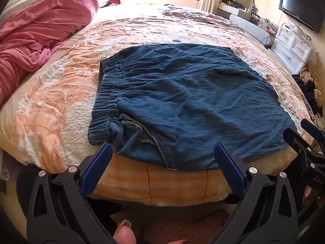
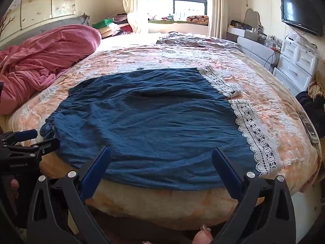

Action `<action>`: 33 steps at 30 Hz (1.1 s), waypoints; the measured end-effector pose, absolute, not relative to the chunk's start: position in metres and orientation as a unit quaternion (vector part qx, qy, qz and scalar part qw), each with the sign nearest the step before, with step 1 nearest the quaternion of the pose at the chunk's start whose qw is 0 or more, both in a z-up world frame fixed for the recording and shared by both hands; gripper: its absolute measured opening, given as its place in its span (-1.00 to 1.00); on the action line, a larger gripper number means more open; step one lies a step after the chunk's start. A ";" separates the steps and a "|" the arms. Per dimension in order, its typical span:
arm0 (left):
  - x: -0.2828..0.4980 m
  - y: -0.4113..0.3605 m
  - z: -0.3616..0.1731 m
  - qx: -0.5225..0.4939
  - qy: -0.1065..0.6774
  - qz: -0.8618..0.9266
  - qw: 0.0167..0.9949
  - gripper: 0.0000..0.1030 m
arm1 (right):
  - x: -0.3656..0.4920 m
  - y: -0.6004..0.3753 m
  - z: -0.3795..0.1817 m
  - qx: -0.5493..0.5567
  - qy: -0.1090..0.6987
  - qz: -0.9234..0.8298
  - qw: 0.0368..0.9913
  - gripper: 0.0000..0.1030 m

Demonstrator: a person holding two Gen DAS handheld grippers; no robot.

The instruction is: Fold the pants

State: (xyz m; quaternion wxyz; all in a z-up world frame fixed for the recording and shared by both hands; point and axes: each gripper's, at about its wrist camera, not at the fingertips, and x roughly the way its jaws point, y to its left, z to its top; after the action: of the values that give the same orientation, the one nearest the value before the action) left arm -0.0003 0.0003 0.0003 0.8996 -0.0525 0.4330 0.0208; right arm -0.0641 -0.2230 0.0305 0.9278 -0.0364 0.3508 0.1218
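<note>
Pants [image 1: 182, 105]: dark blue denim, laid flat on the bed [image 1: 61, 93] at its near edge, lower hem overhanging that edge slightly. Elastic waistband [image 1: 105, 101] toward the left side of the bed; white lace cuffs [image 2: 256, 134] toward the right side. Inner seam and lighter lining exposed just beside the waistband at the near edge.

Left gripper [image 1: 162, 150]: fingers spread wide, nothing between them, held just off the near edge of the bed, in front of the waistband end of the pants. Not touching the fabric.

Right gripper [image 2: 161, 154]: fingers spread wide, nothing between them, held just off the near edge, in front of the cuff half of the pants. Contact with the fabric: cannot tell.

Bedspread: peach and white, quilted. Pink blanket [image 2: 50, 57] bunched along the left side of the bed, well apart from the pants. Folded grey cloth [image 2: 189, 39] at the far edge.

White drawer unit [image 2: 294, 65] beside the right side of the bed; drawers shut, contents hidden. Small items on top, too small to identify. Television [image 2: 300, 18] on the wall above.
</note>
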 end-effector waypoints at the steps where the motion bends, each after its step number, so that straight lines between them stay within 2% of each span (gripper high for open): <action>1: 0.000 0.000 0.001 -0.052 0.433 0.021 0.900 0.82 | -0.064 -0.223 0.030 -0.035 0.351 0.121 0.928 0.92; 33: 0.000 -0.002 0.003 -0.050 0.431 0.016 0.901 0.82 | -0.066 -0.214 0.034 -0.043 0.347 0.131 0.928 0.92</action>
State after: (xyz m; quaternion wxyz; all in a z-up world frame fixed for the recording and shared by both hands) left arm -0.0003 -0.0019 0.0028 0.9010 -0.0504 0.4305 0.0156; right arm -0.0656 -0.2141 0.0339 0.9276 -0.0427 0.3471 0.1314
